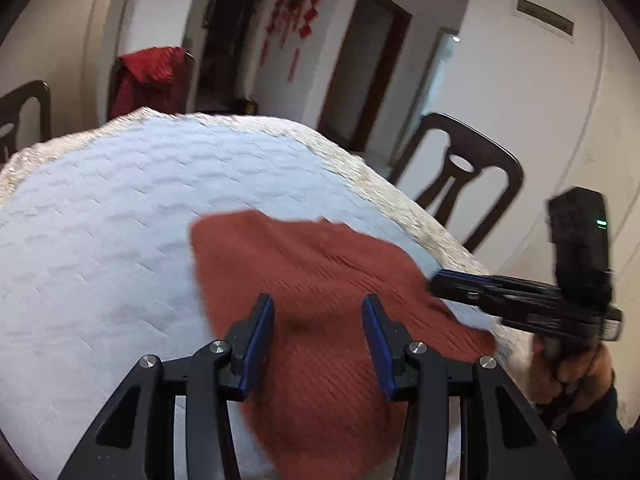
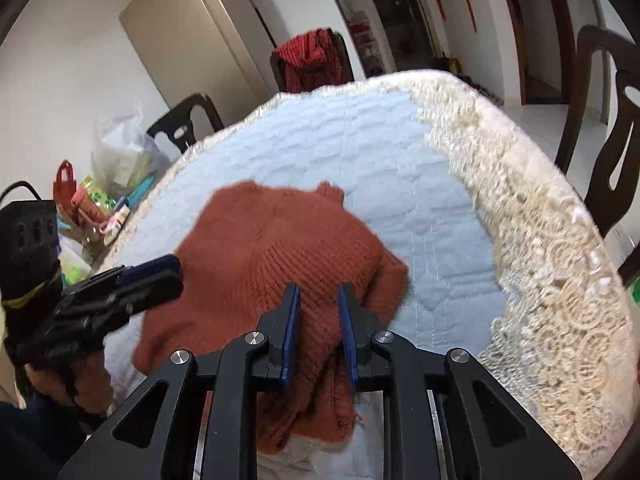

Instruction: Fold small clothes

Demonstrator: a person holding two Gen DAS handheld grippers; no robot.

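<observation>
A rust-red knit sweater point(image 1: 320, 264) lies spread on the table's pale blue quilted cloth point(image 1: 120, 220). My left gripper point(image 1: 319, 312) hovers over its near part, open, with flat knit showing in the wide gap between the blue pads. In the right wrist view my right gripper point(image 2: 320, 304) has its pads close together on a bunched fold of the sweater point(image 2: 272, 248) near its lower right corner. The hem hangs crumpled under that gripper. The left gripper point(image 2: 174, 274) reaches in at the sweater's left edge, and the right gripper point(image 1: 438, 282) at its right edge.
The table cover point(image 2: 400, 152) has a cream lace border point(image 2: 552, 280) along its right edge. Dark wooden chairs point(image 1: 468, 168) point(image 2: 600, 120) stand around it, one draped with a red garment point(image 1: 152, 76). Bags and small clutter point(image 2: 112, 184) sit beyond the left edge. A hand point(image 1: 568, 368) grips the right tool.
</observation>
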